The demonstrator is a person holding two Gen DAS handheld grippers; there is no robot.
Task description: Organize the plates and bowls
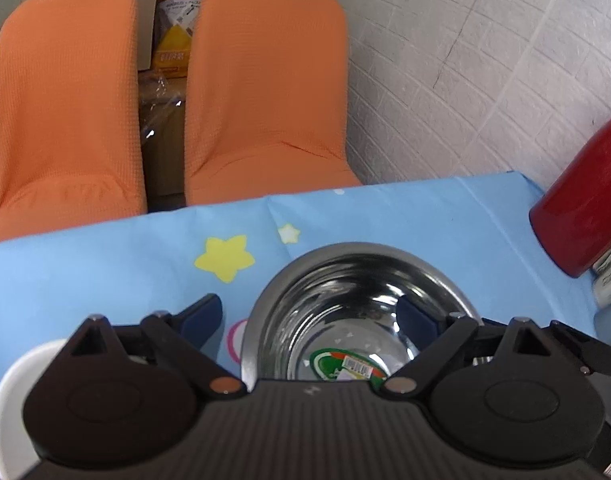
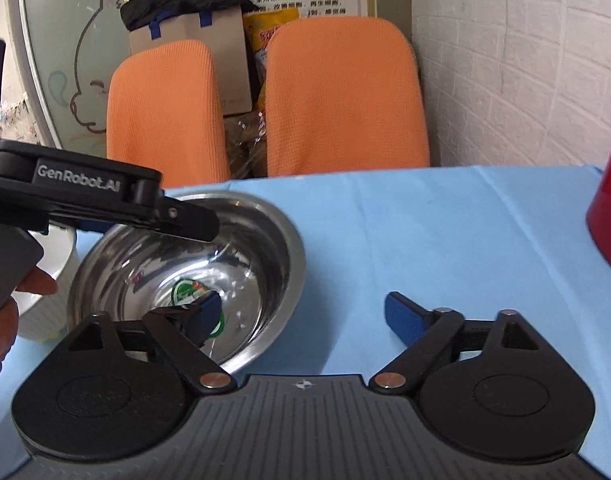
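Stainless steel forms the bowl (image 2: 189, 276), which sits upright on the light blue tablecloth (image 2: 445, 232) with a green sticker (image 2: 187, 290) on its inner bottom. The left gripper (image 1: 311, 314) is spread wide above the bowl: one blue-padded finger (image 1: 415, 320) sits inside the bowl and the other sits outside the rim over the cloth, so the bowl wall lies between them, but neither pad can be seen pressing it and the tongs hold nothing. From the right wrist view, the same left tool reaches in from the left, its finger tip over the bowl's far rim. The right gripper (image 2: 305, 316) is also wide open and grips nothing; its left finger (image 2: 205, 312) hangs over the bowl's near side, while the other finger is over bare cloth. A white bowl (image 2: 45, 280) stands just beside the steel bowl on its left, partly hidden by the tool. A red container (image 2: 609, 208) stands well apart at the right edge. Two orange chairs (image 2: 345, 96) stand behind the table against a white brick-pattern wall (image 2: 525, 60).
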